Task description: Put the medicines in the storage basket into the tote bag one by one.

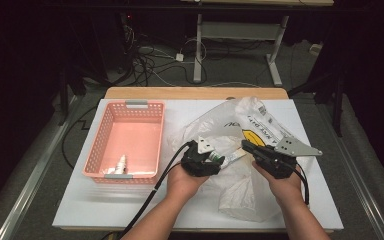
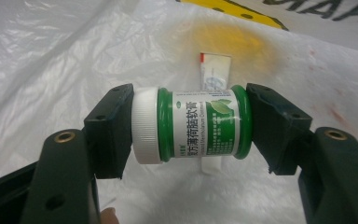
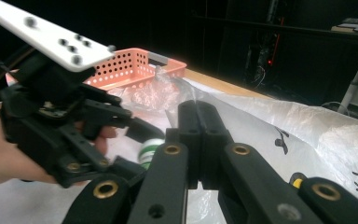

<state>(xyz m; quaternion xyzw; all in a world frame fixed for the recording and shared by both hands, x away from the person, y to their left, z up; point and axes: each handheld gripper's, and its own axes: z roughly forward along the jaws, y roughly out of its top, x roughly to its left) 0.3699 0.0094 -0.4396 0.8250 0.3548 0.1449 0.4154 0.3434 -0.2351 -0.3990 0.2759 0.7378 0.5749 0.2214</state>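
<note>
Pink basket (image 1: 105, 131) holding a small bottle (image 1: 121, 163), white tabletop (image 1: 80, 205)

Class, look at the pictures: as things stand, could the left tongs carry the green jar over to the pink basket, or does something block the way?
Probably yes. The left tongs are shut on the green jar, and the pink basket lies open-topped to their left, with bare white table between. The small bottle inside leaves room.

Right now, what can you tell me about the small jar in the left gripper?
The jar is small, green with a white ribbed screw cap, seemingly plastic, its label printed in Chinese with a leaf picture. It lies sideways, clamped end to end between the left gripper's jaws, cap against one, base against the other, held above the plastic bag. The cap looks closed.
</note>
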